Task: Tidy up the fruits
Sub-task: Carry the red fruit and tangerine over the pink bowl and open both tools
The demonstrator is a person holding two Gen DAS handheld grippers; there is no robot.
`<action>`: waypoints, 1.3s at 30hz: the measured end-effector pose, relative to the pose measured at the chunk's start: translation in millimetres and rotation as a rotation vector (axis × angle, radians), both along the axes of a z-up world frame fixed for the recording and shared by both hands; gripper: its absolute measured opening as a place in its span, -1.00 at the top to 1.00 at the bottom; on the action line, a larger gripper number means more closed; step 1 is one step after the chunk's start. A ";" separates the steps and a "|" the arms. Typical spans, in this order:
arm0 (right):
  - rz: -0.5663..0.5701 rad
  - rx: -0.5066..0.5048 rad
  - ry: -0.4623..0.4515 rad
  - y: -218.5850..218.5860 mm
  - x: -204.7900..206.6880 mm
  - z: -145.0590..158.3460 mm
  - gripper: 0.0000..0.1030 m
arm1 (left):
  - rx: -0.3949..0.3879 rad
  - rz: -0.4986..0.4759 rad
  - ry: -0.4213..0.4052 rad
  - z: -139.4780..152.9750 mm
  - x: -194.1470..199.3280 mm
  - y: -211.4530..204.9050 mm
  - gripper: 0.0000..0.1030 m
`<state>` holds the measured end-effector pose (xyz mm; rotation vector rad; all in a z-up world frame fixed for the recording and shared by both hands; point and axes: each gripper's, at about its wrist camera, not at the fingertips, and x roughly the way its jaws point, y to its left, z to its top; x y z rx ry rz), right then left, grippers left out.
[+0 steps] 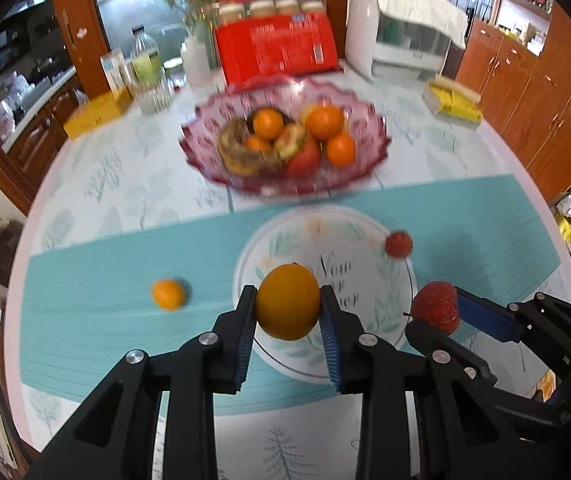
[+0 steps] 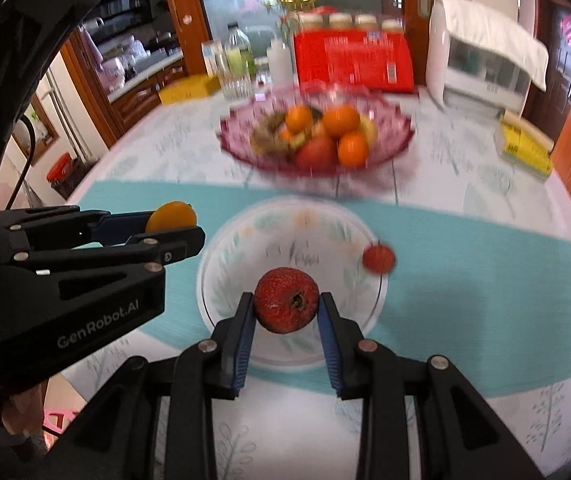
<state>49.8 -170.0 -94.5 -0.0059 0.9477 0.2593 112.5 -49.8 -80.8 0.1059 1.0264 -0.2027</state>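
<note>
The left tool pinches an orange; the right tool pinches a red fruit. Both fruits hang above the plate, the pink bowl straight beyond it on the bench.

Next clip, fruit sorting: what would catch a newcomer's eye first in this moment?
Two clamped fruits dominate: the left gripper is shut on a round yellow-orange citrus fruit, the right gripper on a rough-skinned red fruit, both above the white leaf-patterned plate on the teal placemat. Behind it stands a pink scalloped glass bowl heaped with fruit; a small orange and another small red fruit lie loose on the mat.
</note>
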 end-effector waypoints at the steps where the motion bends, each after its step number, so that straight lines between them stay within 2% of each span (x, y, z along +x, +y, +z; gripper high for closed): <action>1: -0.001 0.007 -0.011 0.7 2.3 6.4 0.38 | -0.001 -0.002 -0.008 5.2 1.7 2.2 0.44; 9: -0.019 0.017 -0.128 1.4 30.8 66.1 0.38 | -0.001 0.010 -0.090 54.8 37.6 23.0 0.44; 16: -0.037 0.023 -0.257 -7.1 76.8 128.0 0.38 | 0.034 0.003 -0.205 108.7 79.8 32.8 0.44; 21: -0.086 0.012 -0.308 -13.4 114.7 148.1 0.38 | 0.039 0.002 -0.240 124.5 115.9 32.6 0.44; 24: -0.122 0.019 -0.291 -17.2 144.2 144.7 0.38 | 0.033 0.001 -0.215 117.3 136.5 30.0 0.44; 28: -0.160 0.017 -0.232 -17.2 183.1 123.0 0.38 | 0.024 -0.004 -0.147 88.0 167.2 23.0 0.44; 39: -0.199 -0.027 -0.008 -12.5 255.3 17.1 0.38 | 0.037 -0.038 0.019 -9.7 226.7 3.5 0.43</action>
